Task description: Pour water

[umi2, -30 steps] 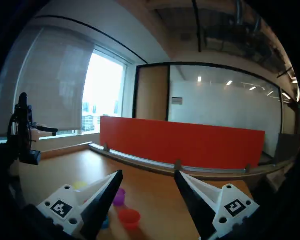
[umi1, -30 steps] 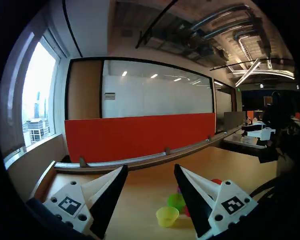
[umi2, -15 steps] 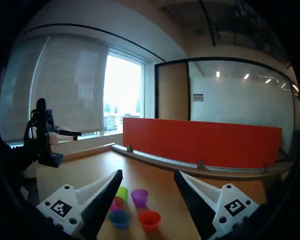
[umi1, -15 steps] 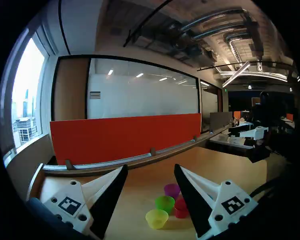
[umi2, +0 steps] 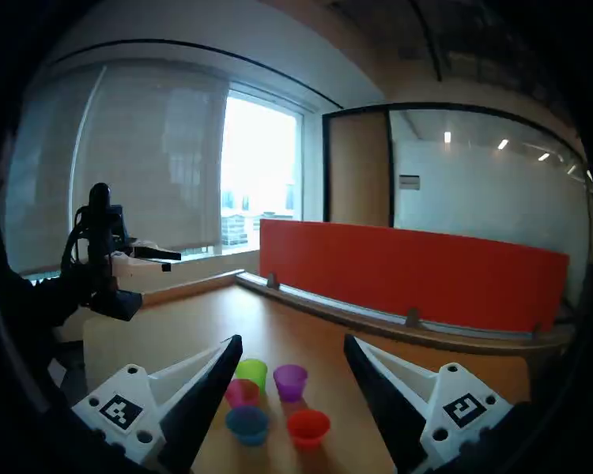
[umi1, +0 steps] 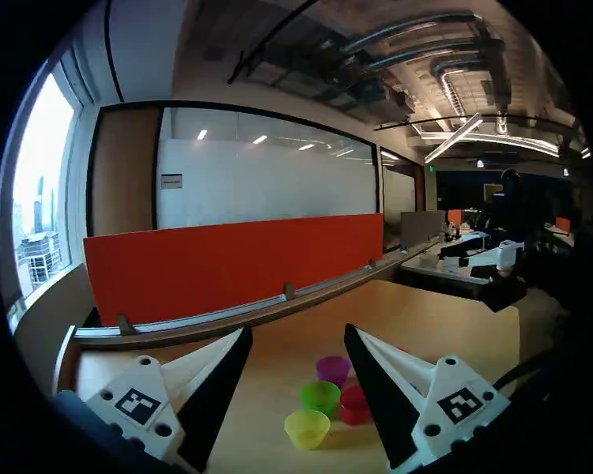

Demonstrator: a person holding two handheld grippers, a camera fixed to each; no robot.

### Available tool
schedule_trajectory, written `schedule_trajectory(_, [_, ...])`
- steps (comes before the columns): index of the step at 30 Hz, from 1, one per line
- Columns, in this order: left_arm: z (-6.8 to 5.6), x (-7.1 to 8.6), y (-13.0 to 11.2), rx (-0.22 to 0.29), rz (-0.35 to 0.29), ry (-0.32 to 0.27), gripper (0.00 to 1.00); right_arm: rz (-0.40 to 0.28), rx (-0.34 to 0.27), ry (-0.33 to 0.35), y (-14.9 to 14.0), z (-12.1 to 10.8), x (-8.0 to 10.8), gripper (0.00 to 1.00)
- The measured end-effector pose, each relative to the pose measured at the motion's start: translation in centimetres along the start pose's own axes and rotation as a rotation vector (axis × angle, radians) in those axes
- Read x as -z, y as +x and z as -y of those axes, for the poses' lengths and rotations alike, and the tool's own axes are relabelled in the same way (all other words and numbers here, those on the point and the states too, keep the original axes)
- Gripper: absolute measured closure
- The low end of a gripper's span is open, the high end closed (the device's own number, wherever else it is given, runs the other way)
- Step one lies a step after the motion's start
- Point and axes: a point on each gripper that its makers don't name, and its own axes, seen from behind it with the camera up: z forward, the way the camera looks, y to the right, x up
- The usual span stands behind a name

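Four small cups show between the spread fingers of the left gripper (umi1: 296,329) in the left gripper view: a yellow cup (umi1: 307,428) nearest, a green cup (umi1: 321,396) behind it, a purple cup (umi1: 333,369) farthest, and a red cup (umi1: 352,404) partly covered by one finger. A second ago only the yellow and green ones were visible, low and cut off by that finger; the cluster now sits higher and plainer. All stand upright, close together, on the wooden table (umi1: 447,312) before the orange partition (umi1: 233,261). In the right gripper view the right gripper (umi2: 291,339) is likewise released, nothing between its fingers, and five cups stand ahead of it: a lime cup (umi2: 251,371), the purple one, a pink cup (umi2: 242,391), a blue cup (umi2: 247,423) and the red one. One second earlier that view held just two cups clearly. The left gripper appears at its far left, beyond a dark sleeve (umi2: 35,304), too small there to judge. Cup contents cannot be made out
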Motion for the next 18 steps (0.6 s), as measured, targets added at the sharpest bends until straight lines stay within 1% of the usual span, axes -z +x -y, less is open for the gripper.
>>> schedule_trajectory(5, [0.3, -0.4, -0.4, 0.005, 0.021, -0.022, 0.15, 0.036, 0.025, 0.023, -0.6, 0.6, -0.5, 0.01])
schedule_trajectory(11, [0.7, -1.0, -1.8, -0.009, 0.070, -0.049, 0.15, 0.092, 0.092, 0.047, -1.8, 1.3, -1.1, 0.01])
schedule_trajectory(18, [0.3, -1.9, -3.9, -0.045, 0.137, -0.109, 0.15, 0.163, 0.146, 0.091, -3.9, 2.4, -1.9, 0.00])
